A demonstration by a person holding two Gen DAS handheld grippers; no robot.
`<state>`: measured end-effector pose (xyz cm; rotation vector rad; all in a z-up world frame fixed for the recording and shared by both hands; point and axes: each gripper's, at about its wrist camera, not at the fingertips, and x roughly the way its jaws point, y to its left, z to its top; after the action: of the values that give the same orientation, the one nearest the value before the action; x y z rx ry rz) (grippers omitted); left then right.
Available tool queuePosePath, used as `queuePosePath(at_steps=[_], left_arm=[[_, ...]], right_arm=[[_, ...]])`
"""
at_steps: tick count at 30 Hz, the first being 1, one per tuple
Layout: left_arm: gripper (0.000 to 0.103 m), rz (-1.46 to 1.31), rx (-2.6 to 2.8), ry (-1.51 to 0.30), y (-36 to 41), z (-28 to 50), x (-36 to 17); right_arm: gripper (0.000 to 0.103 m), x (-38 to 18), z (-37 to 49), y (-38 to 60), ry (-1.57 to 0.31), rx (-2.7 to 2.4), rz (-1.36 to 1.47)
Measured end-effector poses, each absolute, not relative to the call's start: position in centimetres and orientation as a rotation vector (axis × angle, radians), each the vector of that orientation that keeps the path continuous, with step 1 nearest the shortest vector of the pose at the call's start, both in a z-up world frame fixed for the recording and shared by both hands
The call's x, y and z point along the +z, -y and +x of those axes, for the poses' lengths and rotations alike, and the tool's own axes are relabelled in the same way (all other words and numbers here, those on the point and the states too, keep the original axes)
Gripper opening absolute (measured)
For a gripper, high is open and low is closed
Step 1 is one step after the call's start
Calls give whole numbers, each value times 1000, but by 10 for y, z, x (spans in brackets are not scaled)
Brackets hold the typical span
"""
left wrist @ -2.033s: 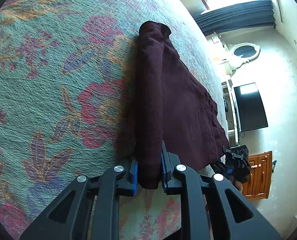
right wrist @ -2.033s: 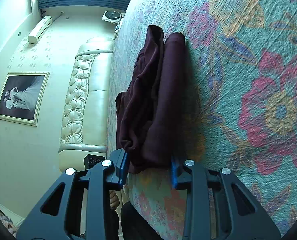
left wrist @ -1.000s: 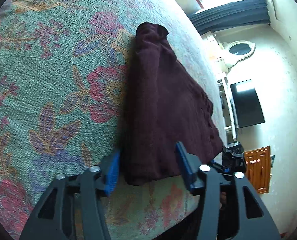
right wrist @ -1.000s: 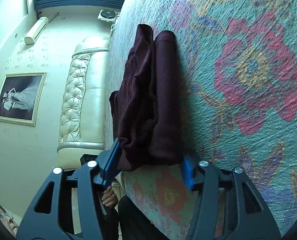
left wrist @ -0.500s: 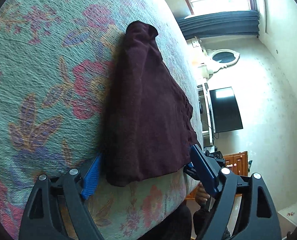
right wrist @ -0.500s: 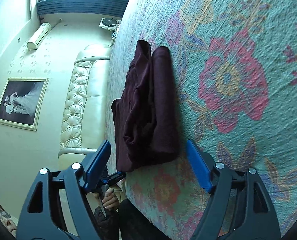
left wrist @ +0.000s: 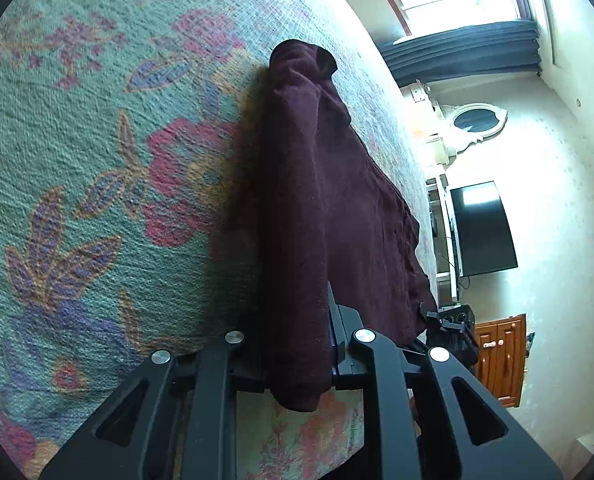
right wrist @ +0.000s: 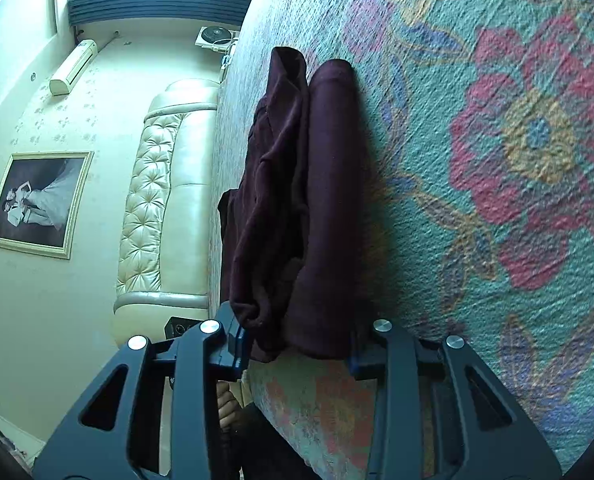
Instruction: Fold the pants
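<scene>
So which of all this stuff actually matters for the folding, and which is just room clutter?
In the job: dark maroon pants, left gripper, right gripper, both closing on the pants' near end.

Just there: floral bedspread, television, tufted headboard, framed photo.

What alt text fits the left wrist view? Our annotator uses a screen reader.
The left gripper is closing its jaws on the near end of dark maroon pants, which lie folded lengthwise on a floral bedspread. A wall-mounted TV and window are behind.

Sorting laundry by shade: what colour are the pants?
Dark maroon pants, clearest in the left wrist view.
</scene>
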<state>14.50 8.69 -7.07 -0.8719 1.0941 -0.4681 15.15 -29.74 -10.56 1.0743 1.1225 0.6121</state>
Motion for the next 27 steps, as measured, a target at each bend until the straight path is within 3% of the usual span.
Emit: queuePosePath(at_steps=[27], left_arm=[[19,-790,-470,-1124,-84,126,-62]], right_arm=[[34,-113,129,306,-1141,626,1078]])
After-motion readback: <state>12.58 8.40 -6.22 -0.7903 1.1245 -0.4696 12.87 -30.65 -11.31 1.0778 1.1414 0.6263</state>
